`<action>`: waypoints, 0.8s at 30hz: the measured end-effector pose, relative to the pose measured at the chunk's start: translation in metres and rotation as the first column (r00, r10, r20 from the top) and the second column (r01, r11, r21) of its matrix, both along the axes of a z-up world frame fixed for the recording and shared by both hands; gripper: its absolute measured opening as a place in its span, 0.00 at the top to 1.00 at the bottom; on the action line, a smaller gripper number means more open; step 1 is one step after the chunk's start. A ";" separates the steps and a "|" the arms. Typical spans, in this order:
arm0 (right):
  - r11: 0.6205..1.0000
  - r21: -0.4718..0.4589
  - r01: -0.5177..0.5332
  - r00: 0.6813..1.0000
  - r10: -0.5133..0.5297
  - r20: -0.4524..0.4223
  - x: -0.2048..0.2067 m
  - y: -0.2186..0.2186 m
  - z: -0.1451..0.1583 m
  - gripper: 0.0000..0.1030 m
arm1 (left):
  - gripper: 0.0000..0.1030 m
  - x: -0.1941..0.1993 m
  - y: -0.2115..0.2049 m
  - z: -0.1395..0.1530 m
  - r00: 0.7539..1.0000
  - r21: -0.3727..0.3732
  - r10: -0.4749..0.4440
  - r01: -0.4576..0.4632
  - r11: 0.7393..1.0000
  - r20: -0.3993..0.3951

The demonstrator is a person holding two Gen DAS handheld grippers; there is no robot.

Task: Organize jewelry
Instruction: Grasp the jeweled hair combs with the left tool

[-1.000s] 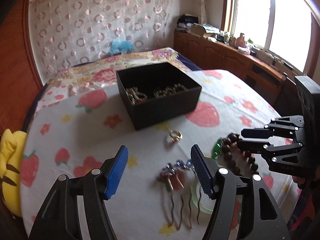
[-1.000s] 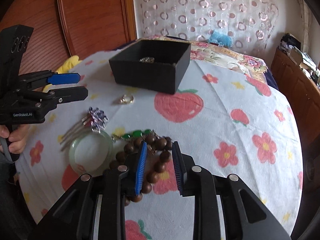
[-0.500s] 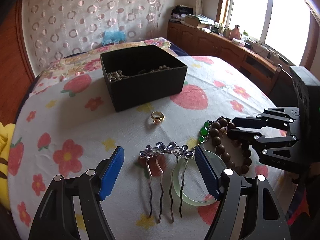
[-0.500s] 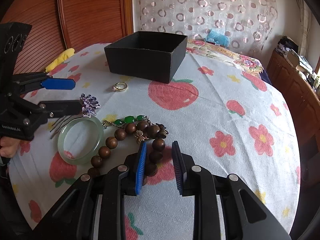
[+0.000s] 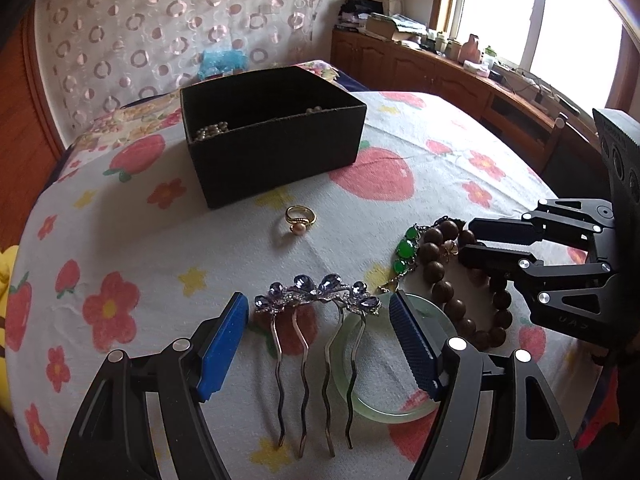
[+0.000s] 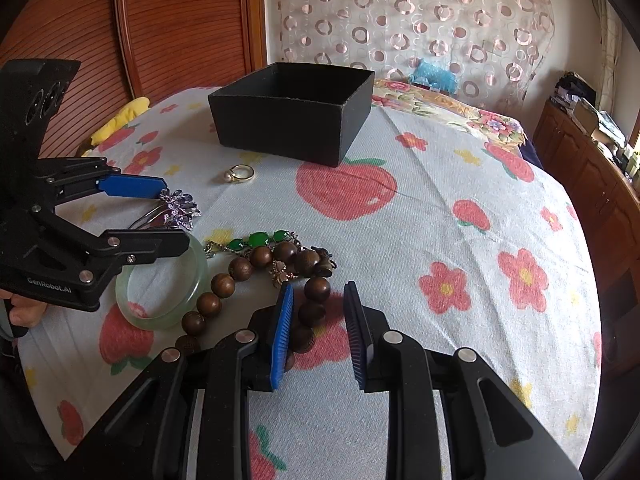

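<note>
A black open box (image 5: pixel 276 136) (image 6: pixel 296 112) holds bead strands. On the cloth lie a gold pearl ring (image 5: pixel 301 219) (image 6: pixel 239 174), a purple-jewelled hair comb (image 5: pixel 316 300) (image 6: pixel 176 206), a pale green bangle (image 5: pixel 384 404) (image 6: pixel 160 300), a green-stone bracelet (image 5: pixel 404 252) (image 6: pixel 256 240) and a brown wooden bead bracelet (image 5: pixel 448 292) (image 6: pixel 240 276). My left gripper (image 5: pixel 320 340) (image 6: pixel 168 212) is open, low, its jaws either side of the comb. My right gripper (image 6: pixel 318 328) (image 5: pixel 468 244) is open with the bead bracelet's near beads between its jaws.
The round table (image 6: pixel 440 208) has a strawberry-and-flower cloth. A bed with floral cover (image 6: pixel 440 100) lies behind, a wooden cabinet (image 5: pixel 440 76) under the window at right, and a yellow cushion (image 6: pixel 120 116) at the left edge.
Both grippers have come lower and closer to the jewelry. The left gripper has closed in around the hair comb. The right gripper's jaws now straddle the wooden beads.
</note>
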State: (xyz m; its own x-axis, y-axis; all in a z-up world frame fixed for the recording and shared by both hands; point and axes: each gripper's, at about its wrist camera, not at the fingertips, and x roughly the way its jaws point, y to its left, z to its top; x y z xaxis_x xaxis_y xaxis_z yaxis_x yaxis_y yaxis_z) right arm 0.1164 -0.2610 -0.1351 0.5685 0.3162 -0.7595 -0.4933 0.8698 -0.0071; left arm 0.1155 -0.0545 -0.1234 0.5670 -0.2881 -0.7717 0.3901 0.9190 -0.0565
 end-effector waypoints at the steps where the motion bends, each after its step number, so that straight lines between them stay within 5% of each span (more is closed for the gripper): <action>1: 1.000 0.000 0.000 1.000 0.000 0.000 0.000 0.000 0.000 0.73 | 0.32 -0.001 0.000 -0.001 1.000 0.002 -0.002 0.002 1.000 0.000; 9: 1.000 0.001 0.000 1.000 0.000 0.000 0.000 0.000 -0.001 0.73 | 0.41 -0.005 -0.001 -0.001 1.000 0.008 -0.011 0.010 1.000 0.016; 24: 1.000 -0.003 0.000 1.000 0.000 0.002 0.000 0.000 -0.001 0.73 | 0.41 -0.018 0.012 0.025 0.995 -0.067 0.027 -0.020 0.998 0.100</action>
